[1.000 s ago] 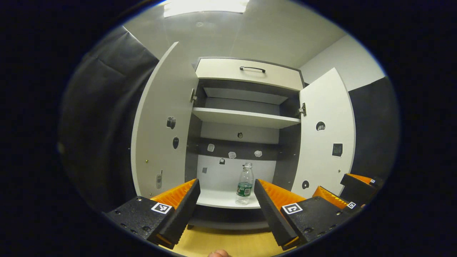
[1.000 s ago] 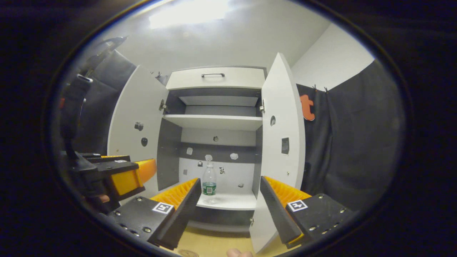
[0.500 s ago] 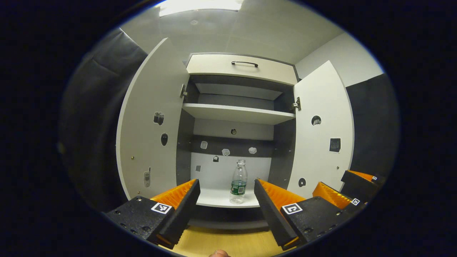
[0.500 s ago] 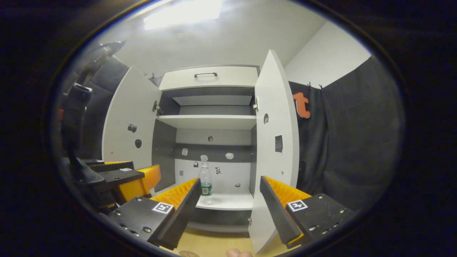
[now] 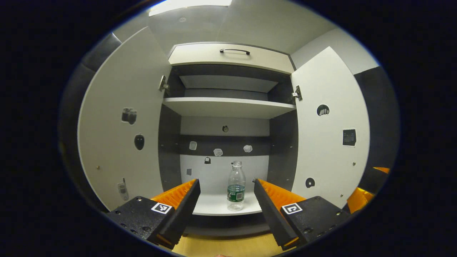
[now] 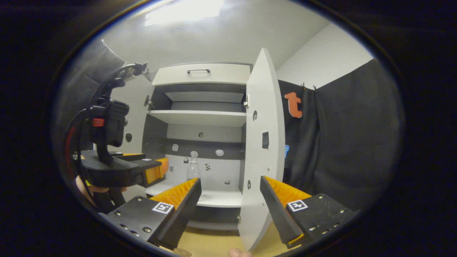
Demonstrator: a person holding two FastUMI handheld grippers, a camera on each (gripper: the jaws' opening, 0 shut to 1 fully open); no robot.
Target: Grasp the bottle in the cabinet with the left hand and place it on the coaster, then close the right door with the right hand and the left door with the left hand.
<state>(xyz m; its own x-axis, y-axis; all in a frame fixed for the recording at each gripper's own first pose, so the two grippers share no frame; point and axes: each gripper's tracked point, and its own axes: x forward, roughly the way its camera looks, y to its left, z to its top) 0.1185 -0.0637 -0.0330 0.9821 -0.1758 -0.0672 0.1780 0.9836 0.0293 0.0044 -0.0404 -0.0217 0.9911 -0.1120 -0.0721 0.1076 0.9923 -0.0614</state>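
1. One cabinet (image 5: 228, 107) stands open ahead, pale outside and dark inside, on a yellow wooden floor (image 5: 221, 246).
2. It has two doors: the left door (image 5: 121, 125) and the right door (image 5: 328, 132), both swung wide open. In the right gripper view the right door (image 6: 262, 142) is seen nearly edge-on, just ahead of the right tongs.
3. One drawer (image 5: 228, 59) with one dark handle (image 5: 234, 51) sits across the top.
4. Inside there are two shelves: an upper shelf (image 5: 225, 107) and a bottom shelf (image 5: 221, 205).
5. Two tongs are in play. The left tongs (image 5: 225, 194) are spread wide open, holding nothing, with the bottle seen between the two fingers but farther off, not touched. The right tongs (image 6: 230, 191) are also wide open and hold nothing.
6. In the right gripper view the left tongs (image 6: 153, 171) sit near the cabinet's lower left, with a hand (image 6: 89, 187) under them.
7. One clear plastic bottle (image 5: 236, 185) with a green label stands upright on the bottom shelf, right of its middle.
8. Several small stickers (image 5: 217, 152) dot the back wall and both doors.
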